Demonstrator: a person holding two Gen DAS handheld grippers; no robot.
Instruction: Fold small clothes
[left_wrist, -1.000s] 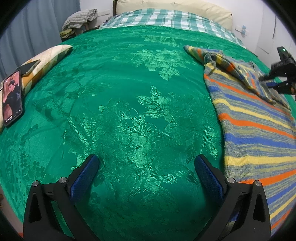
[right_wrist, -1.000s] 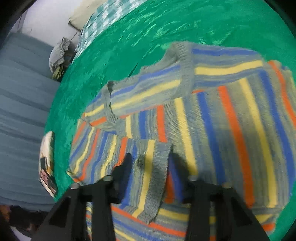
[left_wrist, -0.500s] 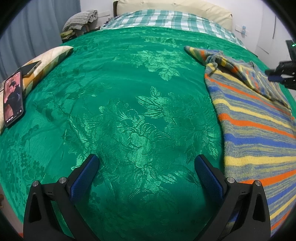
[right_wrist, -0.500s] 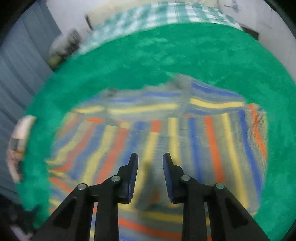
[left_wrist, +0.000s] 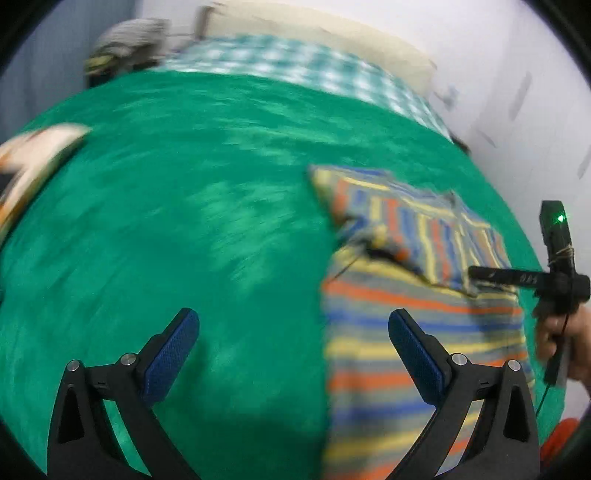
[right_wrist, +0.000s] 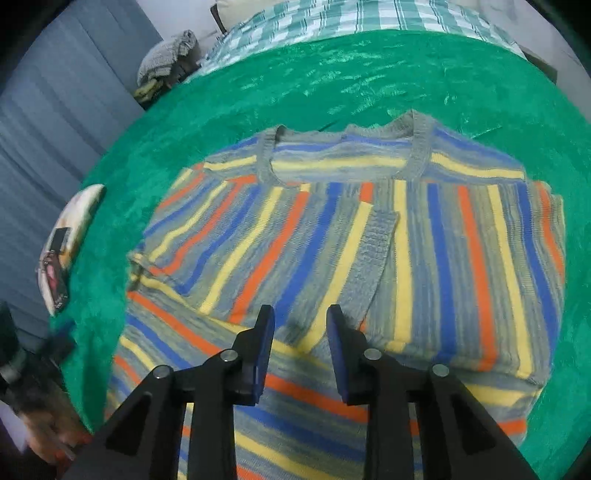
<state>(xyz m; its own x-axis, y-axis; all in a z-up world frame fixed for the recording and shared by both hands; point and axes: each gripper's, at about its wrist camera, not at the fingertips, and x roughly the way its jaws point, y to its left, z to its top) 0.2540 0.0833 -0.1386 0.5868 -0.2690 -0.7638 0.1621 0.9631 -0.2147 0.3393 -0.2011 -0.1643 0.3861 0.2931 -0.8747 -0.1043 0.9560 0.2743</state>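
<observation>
A striped knit sweater (right_wrist: 369, 229) in grey, blue, yellow and orange lies flat on the green bedspread (right_wrist: 332, 74), both sleeves folded in over its chest. My right gripper (right_wrist: 301, 321) hovers above the sweater's middle, jaws slightly apart and empty. My left gripper (left_wrist: 291, 332) is wide open and empty over the bedspread (left_wrist: 184, 221) at the sweater's left edge (left_wrist: 388, 350). The right gripper also shows in the left wrist view (left_wrist: 476, 274), over the sweater's far side.
A pillow with a phone on it (right_wrist: 62, 243) lies at the left bed edge. A checked sheet (right_wrist: 351, 14) and a cream pillow (left_wrist: 314, 33) are at the head of the bed. A heap of clothes (right_wrist: 166, 55) sits beyond the bed by the blue curtain.
My right gripper let go of the sleeve, which now lies folded over the chest, and pulled back above the sweater. My left gripper swung right toward the sweater's edge.
</observation>
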